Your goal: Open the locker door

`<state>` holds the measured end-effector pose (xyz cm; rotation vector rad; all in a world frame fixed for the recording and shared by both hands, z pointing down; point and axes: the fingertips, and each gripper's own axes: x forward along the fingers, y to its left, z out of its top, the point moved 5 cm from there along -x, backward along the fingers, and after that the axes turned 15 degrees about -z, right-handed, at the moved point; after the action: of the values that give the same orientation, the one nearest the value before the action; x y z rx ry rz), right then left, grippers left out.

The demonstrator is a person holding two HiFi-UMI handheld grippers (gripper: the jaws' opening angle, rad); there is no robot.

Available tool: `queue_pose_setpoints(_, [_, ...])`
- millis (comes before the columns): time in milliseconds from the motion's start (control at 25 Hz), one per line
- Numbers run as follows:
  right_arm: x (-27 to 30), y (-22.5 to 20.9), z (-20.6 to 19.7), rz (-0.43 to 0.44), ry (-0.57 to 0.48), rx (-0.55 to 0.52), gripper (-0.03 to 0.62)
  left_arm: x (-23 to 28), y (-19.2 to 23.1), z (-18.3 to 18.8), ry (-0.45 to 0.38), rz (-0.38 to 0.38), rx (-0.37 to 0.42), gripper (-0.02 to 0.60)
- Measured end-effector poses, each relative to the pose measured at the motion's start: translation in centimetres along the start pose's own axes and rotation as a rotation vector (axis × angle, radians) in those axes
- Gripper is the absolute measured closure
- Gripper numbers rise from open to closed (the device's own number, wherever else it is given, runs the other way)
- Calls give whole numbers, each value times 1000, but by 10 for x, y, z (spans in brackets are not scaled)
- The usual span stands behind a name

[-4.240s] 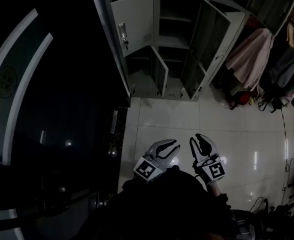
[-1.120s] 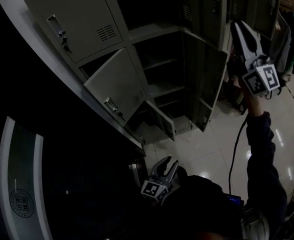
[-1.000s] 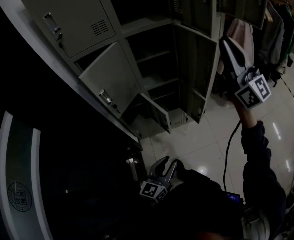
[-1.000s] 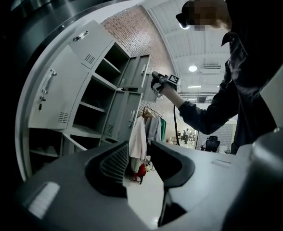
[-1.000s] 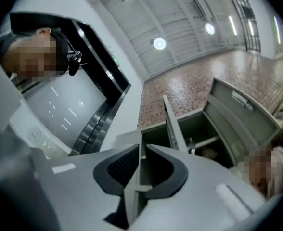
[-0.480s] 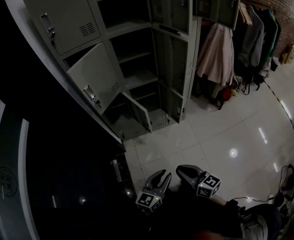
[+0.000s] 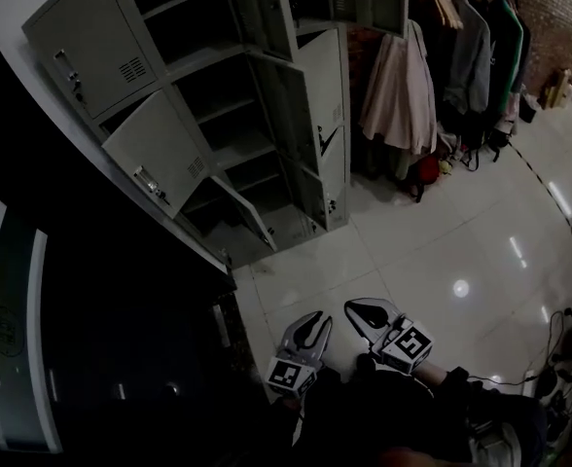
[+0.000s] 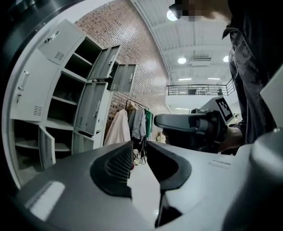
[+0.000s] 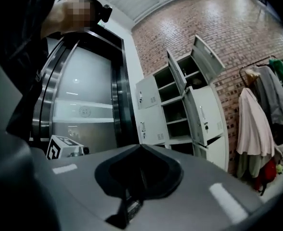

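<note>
Head view: the grey steel locker bank (image 7: pixel 218 115) stands at the upper left on the glossy white tiled floor (image 7: pixel 442 251). Several of its doors hang open. The top-left door (image 7: pixel 77 42) lies flush, and the one below it (image 7: pixel 155 154) is ajar. Both tongs sit low near the person's body, well apart from the lockers – the left gripper (image 7: pixel 315 321) beside the right gripper (image 7: pixel 359 309). Hanging coats (image 7: pixel 432 76) fill a rail at the upper right.

Left gripper view: the left gripper (image 8: pixel 139 148) has its jaws a little apart with nothing between them. The lockers (image 8: pixel 64 95) stand far off at the left.

Right gripper view: the right gripper (image 9: pixel 140 148) is closing its jaws tip to tip – empty. Beyond it are the lockers (image 9: pixel 180 109), doors swung out, against a red brick wall (image 9: pixel 218 28).
</note>
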<state>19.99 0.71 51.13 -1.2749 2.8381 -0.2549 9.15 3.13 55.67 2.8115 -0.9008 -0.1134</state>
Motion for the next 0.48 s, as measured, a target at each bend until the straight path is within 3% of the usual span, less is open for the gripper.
queue_pose_setpoints(120, [-36, -10, -38, -36, 48, -7, 592, 1, -20, -13, -30, 53, -32, 500])
queue_pose_setpoints(240, [-65, -17, -68, -71, 146, 45, 592, -2, -40, -37, -30, 90, -127, 503])
queue_pose_setpoints(320, [-79, -19, -73, -78, 172, 58, 592, 1, -60, -47, 2, 69, -155, 503])
queue_pose_setpoints(480, [-85, -32, -72, -69, 154, -31, 592, 25, -86, -50, 27, -3, -117, 503])
